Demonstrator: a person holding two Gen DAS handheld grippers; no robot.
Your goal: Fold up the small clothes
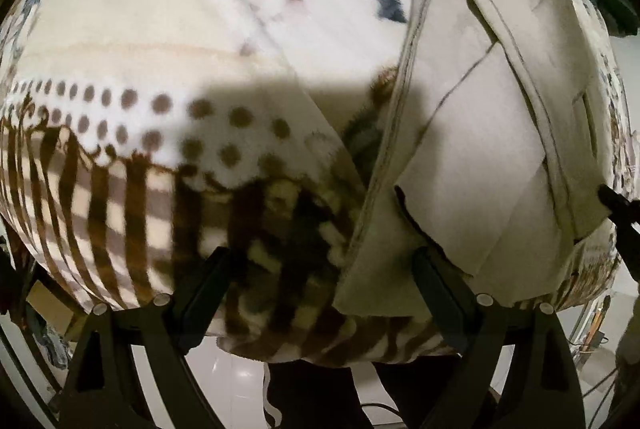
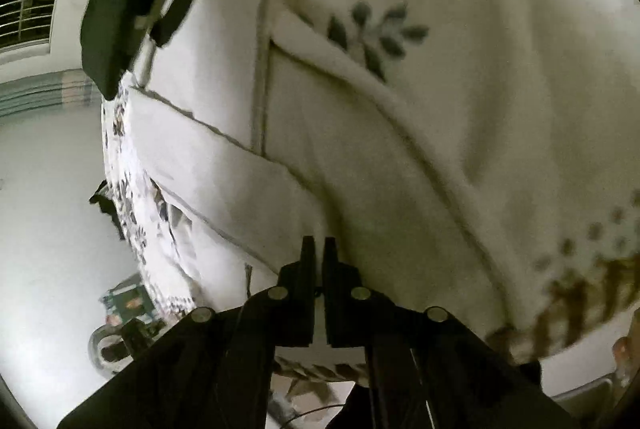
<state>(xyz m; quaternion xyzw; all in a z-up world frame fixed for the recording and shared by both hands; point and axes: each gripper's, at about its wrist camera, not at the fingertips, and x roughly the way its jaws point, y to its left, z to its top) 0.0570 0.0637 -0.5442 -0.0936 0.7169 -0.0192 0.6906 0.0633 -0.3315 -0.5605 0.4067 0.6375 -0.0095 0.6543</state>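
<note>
Left wrist view. Left tongs [image 1: 320,261] were seen pointing straight down, jaws set wide apart, nothing held between them. Beneath them a patterned fleece blanket [image 1: 140,69] was recorded, printed with brown dots, brown stripes and blue-grey blooms; whether it covered a bed or a worktop could not be told. A beige garment [image 1: 480,157] with stitched seams was laid on the blanket to the right of the view, several panels already lapped over one another. Its near hem lay just at the right-hand finger [image 1: 436,281]; contact could not be confirmed. At the far right edge a dark tip of the right tongs [image 1: 612,201] was noted beside the garment's side.

Right wrist view. Right tongs [image 2: 319,249] were seen angled downward, jaws brought together. Their tips were placed at a folded edge of the beige garment [image 2: 240,181]; whether cloth was pinched between them could not be determined, as no fabric was visible in the narrow gap. The left tongs [image 2: 132,9] were recorded at upper left, above the garment's far portion. The patterned blanket [image 2: 440,29] filled the right of the view, with pale floor [image 2: 48,209] beyond its edge.

Progress, as judged: folding was partly done, overlapping layers being present. The bundle was still long and loose; at least one further fold and a final smoothing appeared to remain.
</note>
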